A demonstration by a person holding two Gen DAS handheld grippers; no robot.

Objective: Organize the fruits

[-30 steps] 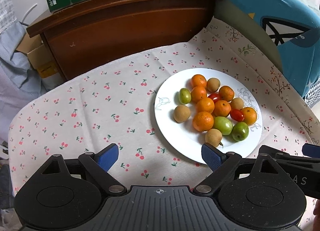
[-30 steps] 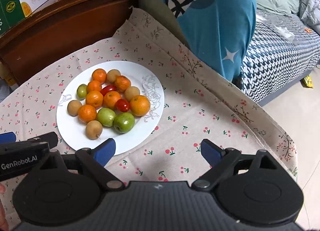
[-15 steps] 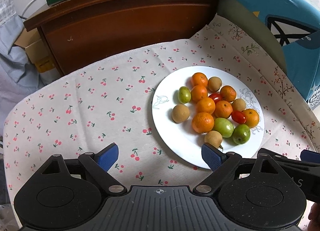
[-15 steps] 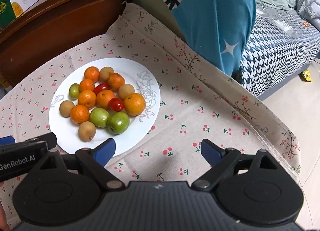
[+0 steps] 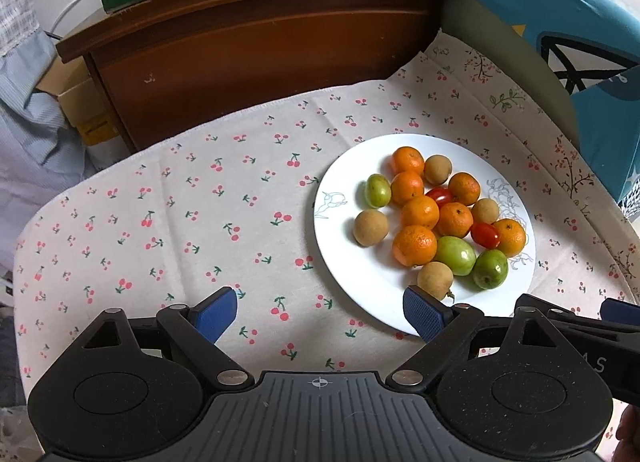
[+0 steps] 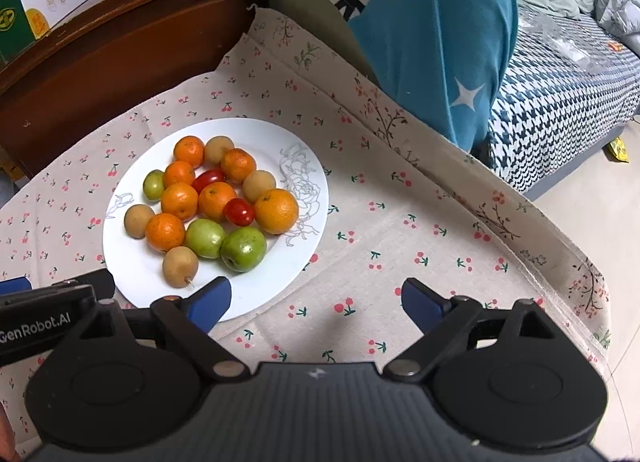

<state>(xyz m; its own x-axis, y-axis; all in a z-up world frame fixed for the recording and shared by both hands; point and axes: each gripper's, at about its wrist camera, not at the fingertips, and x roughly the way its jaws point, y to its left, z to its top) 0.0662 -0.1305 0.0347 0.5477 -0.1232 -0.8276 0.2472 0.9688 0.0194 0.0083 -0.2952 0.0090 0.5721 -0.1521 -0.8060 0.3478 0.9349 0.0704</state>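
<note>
1. Mixed fruits (image 5: 436, 218) lie heaped on a white plate (image 5: 340, 230) toward the cherry-print tablecloth's (image 5: 180, 222) right side.
2. Left gripper (image 5: 320, 312) hovers over the plate's near edge, jaws spread, empty.
3. Right gripper (image 6: 316, 300) likewise gapes, empty.

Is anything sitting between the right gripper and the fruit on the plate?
Nothing visible does. The right gripper, jaws open and empty, hovers at the near rim of the white plate; only bare plate separates it from the nearest brown fruit and green fruit.
</note>
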